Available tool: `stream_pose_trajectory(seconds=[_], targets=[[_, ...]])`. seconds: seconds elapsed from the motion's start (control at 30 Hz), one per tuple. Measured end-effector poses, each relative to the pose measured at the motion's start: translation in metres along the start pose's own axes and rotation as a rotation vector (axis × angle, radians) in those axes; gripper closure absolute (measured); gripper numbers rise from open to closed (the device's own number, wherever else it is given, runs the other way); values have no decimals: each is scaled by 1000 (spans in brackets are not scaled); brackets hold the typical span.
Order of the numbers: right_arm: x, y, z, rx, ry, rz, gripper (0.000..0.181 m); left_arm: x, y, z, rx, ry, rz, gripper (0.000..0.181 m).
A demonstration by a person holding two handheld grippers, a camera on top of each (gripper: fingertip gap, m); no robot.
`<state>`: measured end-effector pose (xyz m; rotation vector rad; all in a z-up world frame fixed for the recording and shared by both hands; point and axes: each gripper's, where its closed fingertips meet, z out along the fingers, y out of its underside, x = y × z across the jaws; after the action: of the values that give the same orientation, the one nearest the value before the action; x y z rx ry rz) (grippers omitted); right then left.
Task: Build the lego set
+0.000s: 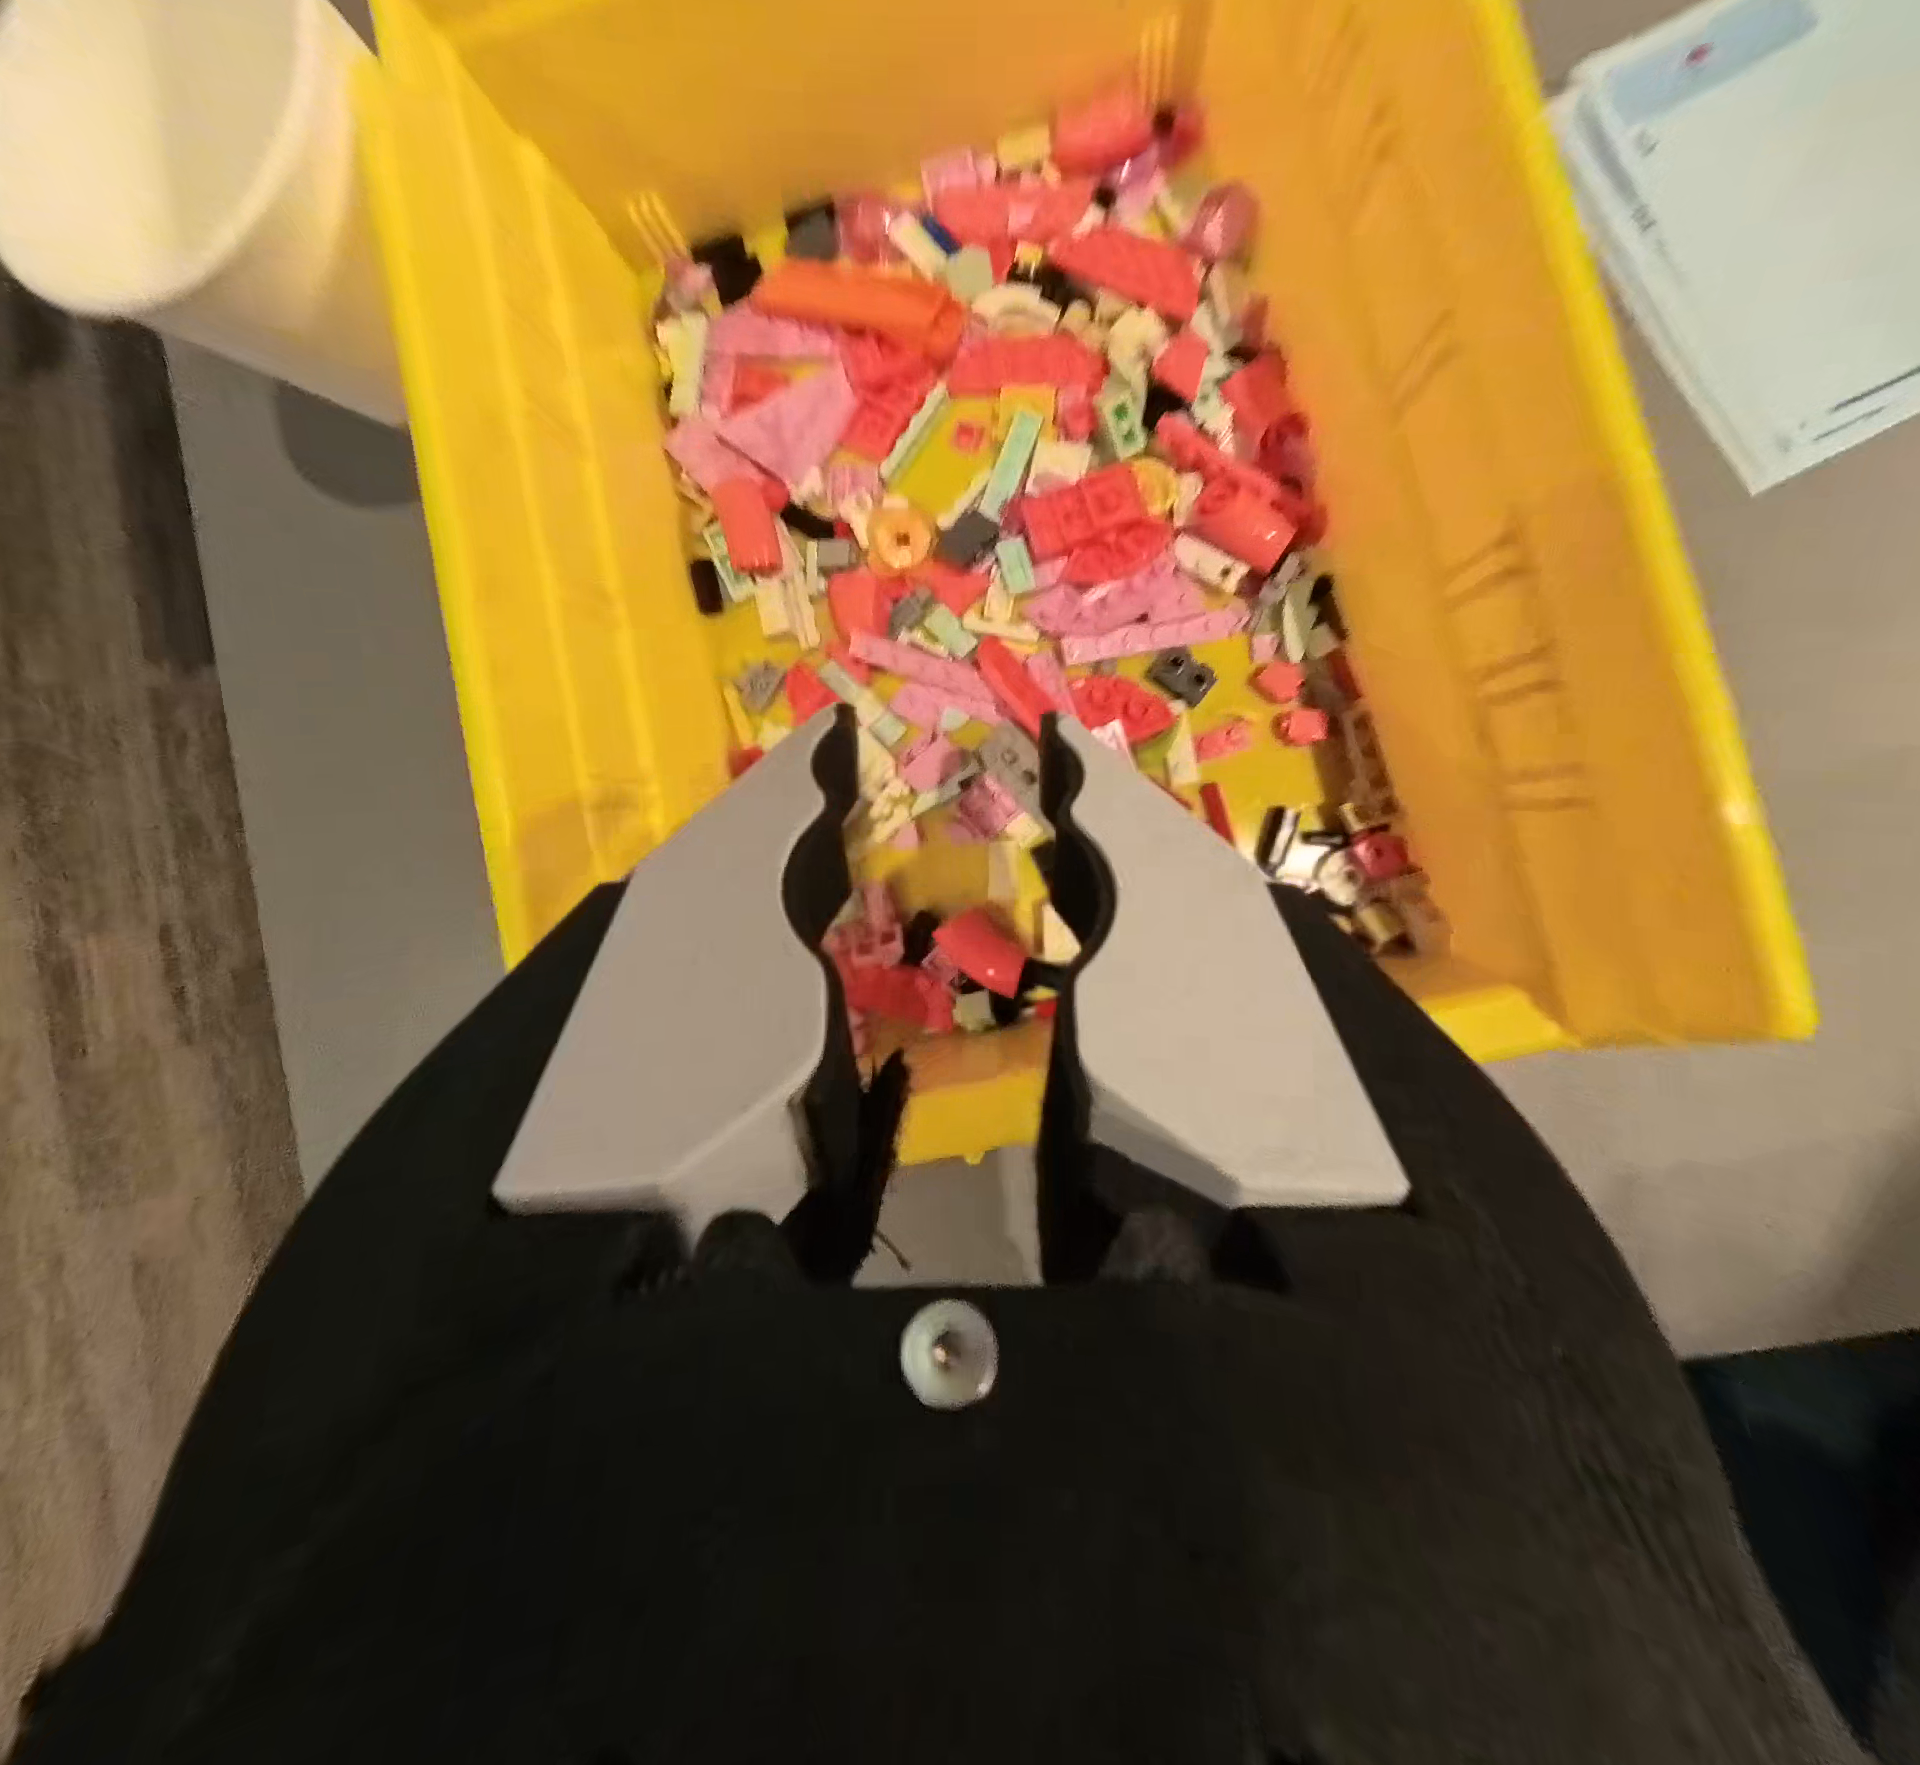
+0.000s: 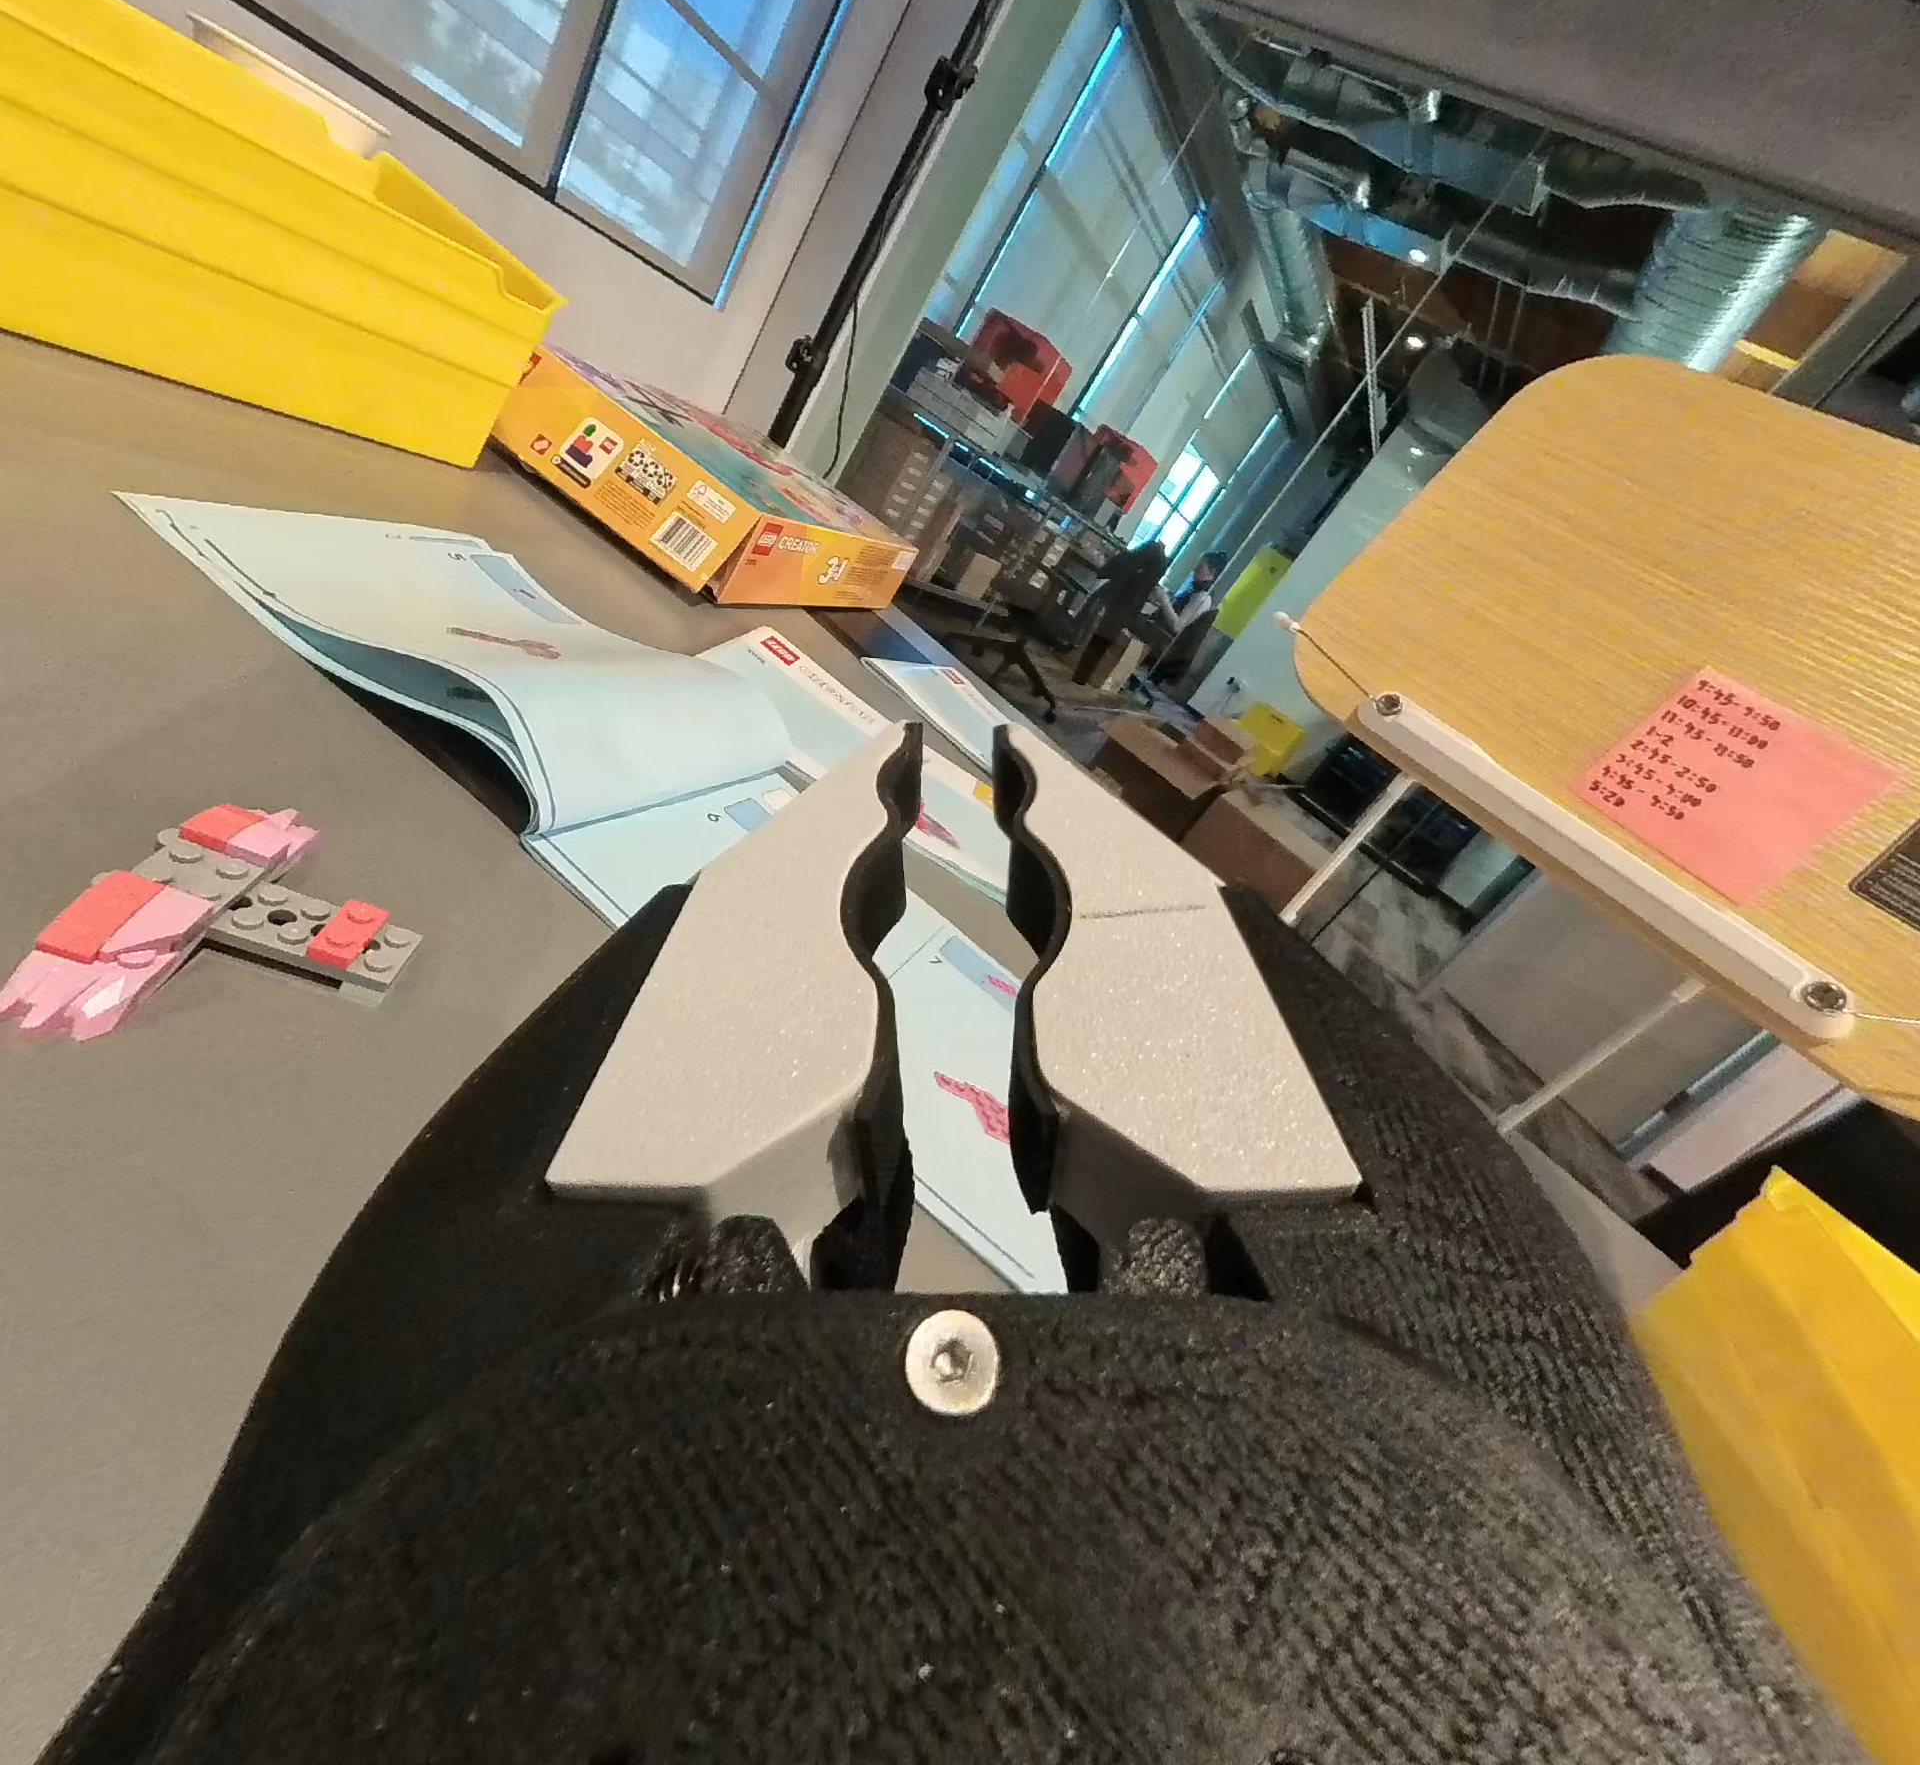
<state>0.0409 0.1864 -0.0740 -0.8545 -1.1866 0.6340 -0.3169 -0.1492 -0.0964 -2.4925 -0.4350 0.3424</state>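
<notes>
A yellow bin point(image 1: 520, 489) holds a heap of loose lego pieces point(image 1: 997, 489), mostly coral, pink and mint. My left gripper point(image 1: 948, 723) is open and empty, hanging over the near part of the heap, with nothing between its jaws. In the right wrist view a partly built model point(image 2: 208, 915) of grey plates with pink and coral pieces lies on the grey table point(image 2: 156, 676) at the left. My right gripper point(image 2: 958, 744) is open and empty, low over the table, pointing at the open instruction booklet point(image 2: 582, 697).
A white paper cup point(image 1: 177, 146) stands left of the bin. Booklet pages point(image 1: 1766, 188) lie right of it. In the right wrist view the yellow bin point(image 2: 239, 261), the orange set box point(image 2: 707, 510), a wooden board point(image 2: 1621, 635) with a pink note and another yellow bin point(image 2: 1808, 1403) surround the table. The gap from one gripper's tips to the other's is roughly 50 cm.
</notes>
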Motion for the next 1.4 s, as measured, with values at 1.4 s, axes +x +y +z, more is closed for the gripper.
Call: stream_pose_trajectory(seconds=[1.4], targets=[[-7, 14, 6, -65, -30, -26, 175, -1, -33, 128, -499, 159, -55, 159]])
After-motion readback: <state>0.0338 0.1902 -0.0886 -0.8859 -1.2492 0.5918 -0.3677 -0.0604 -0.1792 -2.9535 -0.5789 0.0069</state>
